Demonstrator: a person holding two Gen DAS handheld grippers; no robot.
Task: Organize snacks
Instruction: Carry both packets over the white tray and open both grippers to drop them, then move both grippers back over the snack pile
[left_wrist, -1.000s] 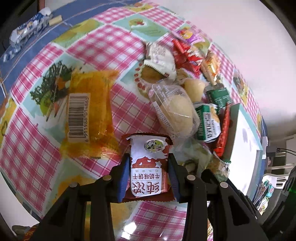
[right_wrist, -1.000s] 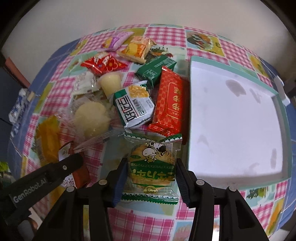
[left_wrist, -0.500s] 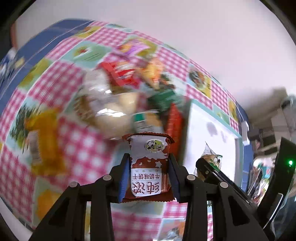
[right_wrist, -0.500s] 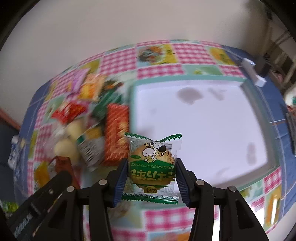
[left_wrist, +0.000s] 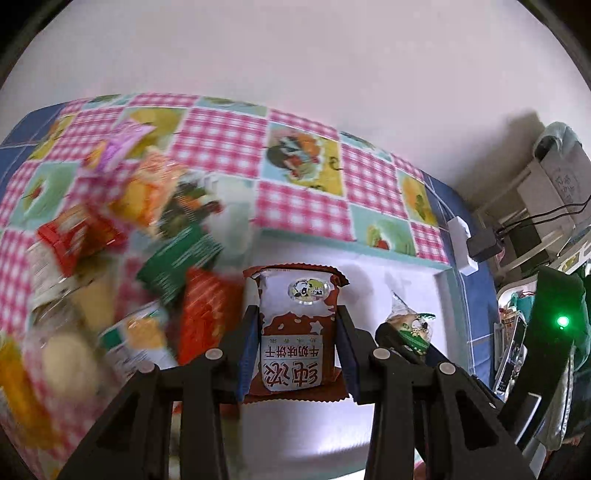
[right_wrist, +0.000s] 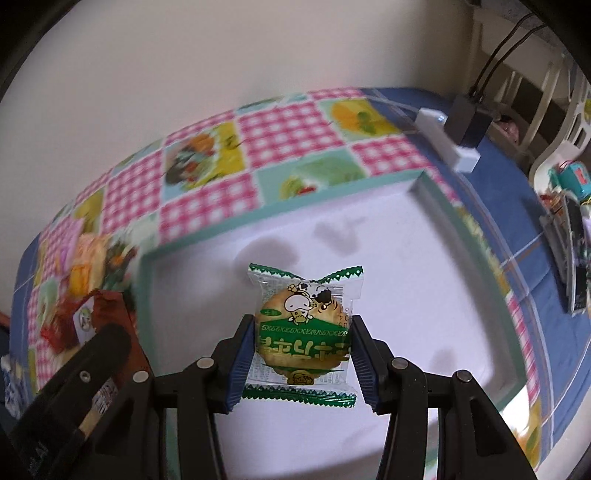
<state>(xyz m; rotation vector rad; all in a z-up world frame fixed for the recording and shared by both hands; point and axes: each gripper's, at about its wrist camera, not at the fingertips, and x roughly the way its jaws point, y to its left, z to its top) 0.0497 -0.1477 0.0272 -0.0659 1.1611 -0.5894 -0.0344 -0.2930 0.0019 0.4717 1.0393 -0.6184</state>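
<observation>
My left gripper (left_wrist: 295, 350) is shut on a brown-and-white milk biscuit packet (left_wrist: 295, 325), held above the left edge of the white tray with a green rim (left_wrist: 354, 254). My right gripper (right_wrist: 301, 354) is shut on a green round-cracker packet (right_wrist: 303, 328), held over the middle of the tray (right_wrist: 424, 266). In the left wrist view the cracker packet (left_wrist: 410, 325) and right gripper show to the right. In the right wrist view the left gripper (right_wrist: 85, 365) and its brown packet (right_wrist: 107, 314) show at lower left.
A blurred pile of snack packets (left_wrist: 129, 236) lies left of the tray on the pink checked tablecloth (left_wrist: 221, 140). A white power strip with a black plug (right_wrist: 454, 136) sits at the table's far right corner. A wall stands behind the table.
Both grippers have lifted their packets off the table and swung right, from over the snack pile to over the white tray. Both stay shut.
</observation>
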